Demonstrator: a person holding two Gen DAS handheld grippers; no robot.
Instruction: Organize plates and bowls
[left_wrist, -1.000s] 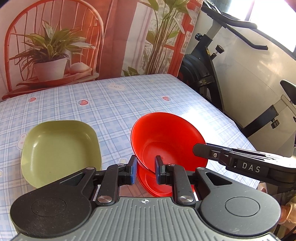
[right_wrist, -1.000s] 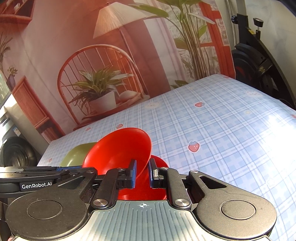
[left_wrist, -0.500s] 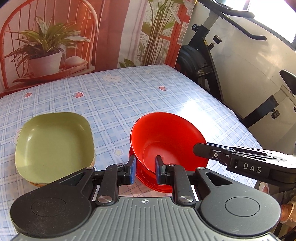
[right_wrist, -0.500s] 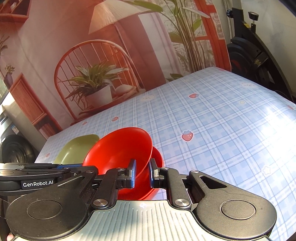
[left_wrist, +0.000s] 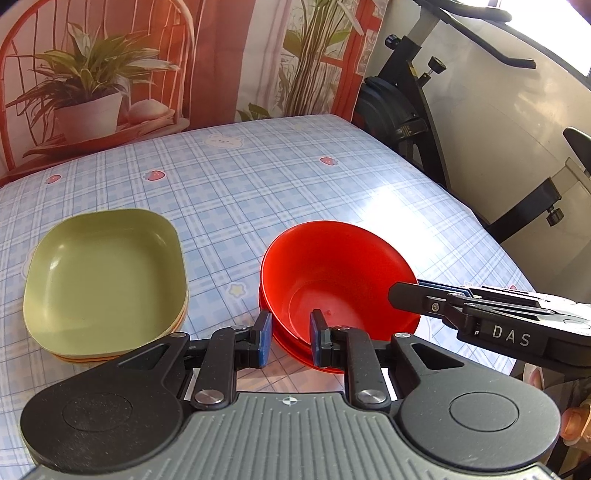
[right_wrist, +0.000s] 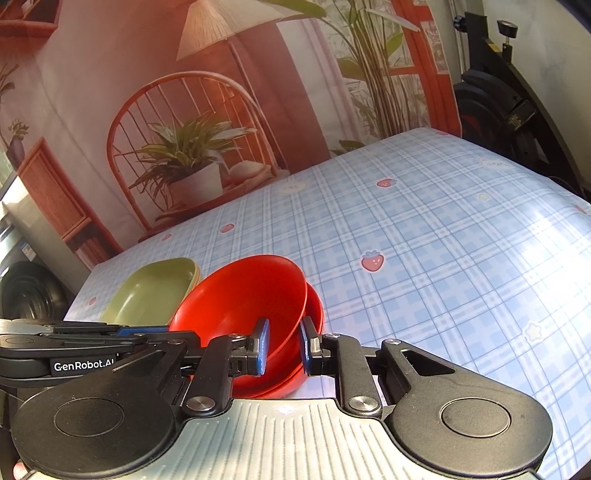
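The red bowl (left_wrist: 340, 280) sits low centre in the left wrist view, nested on a second red one beneath. The left gripper (left_wrist: 287, 338) straddles its near rim with narrow jaws, though I can't quite tell if the pads bite. The right gripper (right_wrist: 282, 345) is easing open across the opposite rim. Stacking looks nearly done; next, both let go and back away cleanly. Green plates (left_wrist: 103, 273) wait mid-left. Lettering reads "DAS" and "GenRobot.AI".

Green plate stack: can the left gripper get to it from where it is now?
Probably yes, once it lets go. The left gripper straddles the red bowl's near rim, so it is occupied. The green plate stack sits apart beside it on the tablecloth, with nothing between them.
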